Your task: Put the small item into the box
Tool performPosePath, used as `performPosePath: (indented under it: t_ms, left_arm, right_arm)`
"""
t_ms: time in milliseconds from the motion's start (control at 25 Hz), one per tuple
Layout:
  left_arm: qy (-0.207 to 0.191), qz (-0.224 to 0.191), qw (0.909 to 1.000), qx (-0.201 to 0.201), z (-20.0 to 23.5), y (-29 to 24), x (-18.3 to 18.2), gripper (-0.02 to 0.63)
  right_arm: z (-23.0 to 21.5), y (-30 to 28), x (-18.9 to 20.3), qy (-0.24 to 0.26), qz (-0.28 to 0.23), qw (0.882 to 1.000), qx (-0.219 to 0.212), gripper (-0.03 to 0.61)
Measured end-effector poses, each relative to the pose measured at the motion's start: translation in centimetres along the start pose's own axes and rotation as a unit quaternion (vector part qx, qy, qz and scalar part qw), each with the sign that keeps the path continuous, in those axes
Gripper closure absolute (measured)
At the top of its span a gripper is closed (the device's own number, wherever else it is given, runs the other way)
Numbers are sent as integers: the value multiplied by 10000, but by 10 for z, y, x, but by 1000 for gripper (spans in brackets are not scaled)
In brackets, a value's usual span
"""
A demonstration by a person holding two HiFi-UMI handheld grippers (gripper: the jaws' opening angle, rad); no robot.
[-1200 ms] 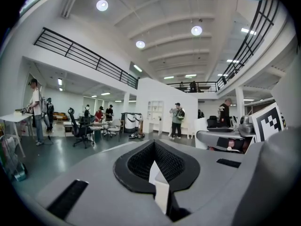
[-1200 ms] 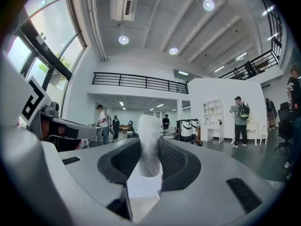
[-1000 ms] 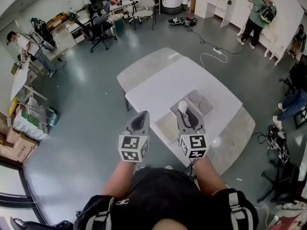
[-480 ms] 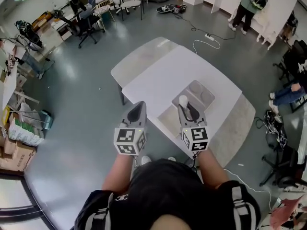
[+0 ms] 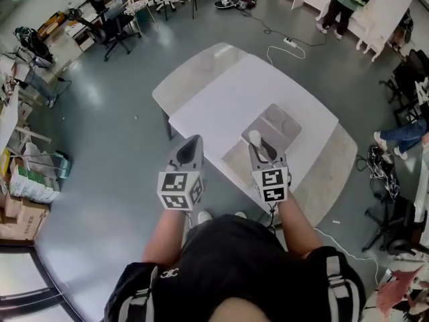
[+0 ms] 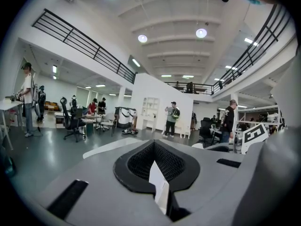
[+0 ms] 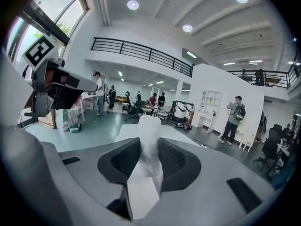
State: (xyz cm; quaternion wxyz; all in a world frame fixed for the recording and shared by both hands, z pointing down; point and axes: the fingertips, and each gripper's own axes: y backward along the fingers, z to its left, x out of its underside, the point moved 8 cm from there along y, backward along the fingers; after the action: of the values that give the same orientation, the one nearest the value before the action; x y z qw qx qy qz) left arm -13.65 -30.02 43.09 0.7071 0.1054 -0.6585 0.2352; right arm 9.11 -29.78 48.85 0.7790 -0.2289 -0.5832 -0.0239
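While the right gripper (image 5: pixel 259 146) pinches the small white item (image 5: pixel 255 137) between its jaws, long axis running out past the tips, the grey box (image 5: pixel 295 129) lies just ahead and slightly right on the white table (image 5: pixel 228 106). The left gripper (image 5: pixel 192 143), jaws pressed together on nothing, hangs off the table's near edge, farther from the box. Grey floor (image 5: pixel 100 153), chairs and people stand well apart.

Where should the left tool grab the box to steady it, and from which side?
Probably the box is best taken by its left long rim, coming down from above on that side. It is shallow, with a thin raised edge that suits a pinch. The right tool, closed on the white item, crowds the near end.
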Motion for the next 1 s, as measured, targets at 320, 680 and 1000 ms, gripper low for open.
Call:
performPosePath:
  t_ms: [320, 680, 1000]
  left_arm:
    - [18, -2, 10000, -78, 1, 2, 3, 601]
    - [20, 99, 9998, -143, -2, 8, 10, 601]
    - [19, 169, 9997, -180, -4, 9, 15, 601]
  right_arm:
    - [-6, -10, 30, 460, 480, 9978, -4, 456]
    - [1, -19, 61, 808, 959, 9918, -236, 456]
    - [7, -30, 89, 824, 1393, 9860, -411, 456]
